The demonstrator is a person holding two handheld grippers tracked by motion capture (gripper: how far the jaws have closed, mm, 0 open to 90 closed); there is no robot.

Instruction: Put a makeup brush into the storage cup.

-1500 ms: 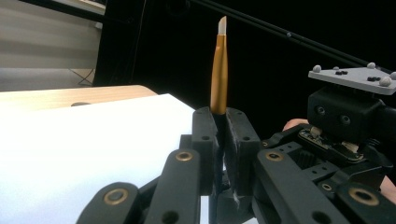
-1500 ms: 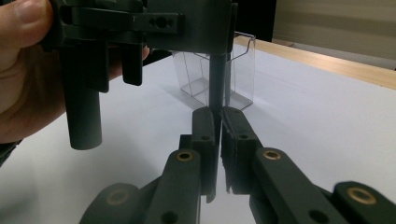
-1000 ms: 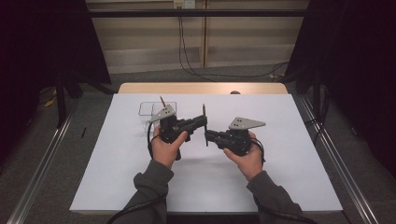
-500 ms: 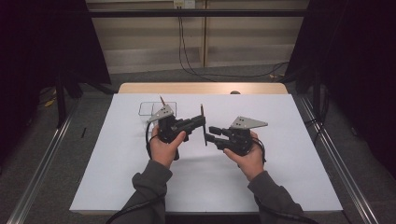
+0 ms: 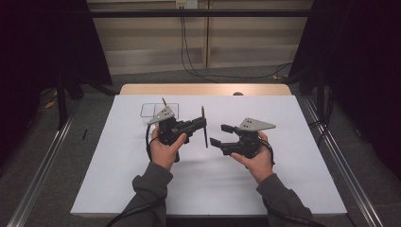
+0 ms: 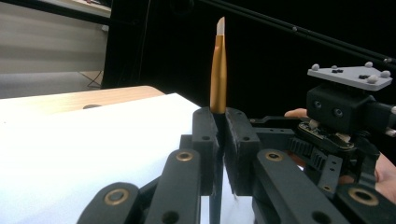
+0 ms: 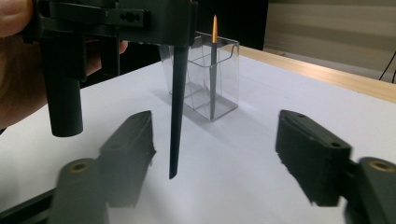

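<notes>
Your left gripper (image 5: 201, 124), held level above the white-covered desk (image 5: 118, 189), has its jaws clamped on a slim upright black brush with a gold ferrule (image 6: 218, 70), while your right gripper (image 5: 218, 135), jaws apart, faces it just beside.

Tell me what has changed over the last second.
The right gripper has edged left toward the brush, its jaws still open. The left gripper keeps the brush clamped upright in place. The clear holder with its second brush has not moved.
</notes>
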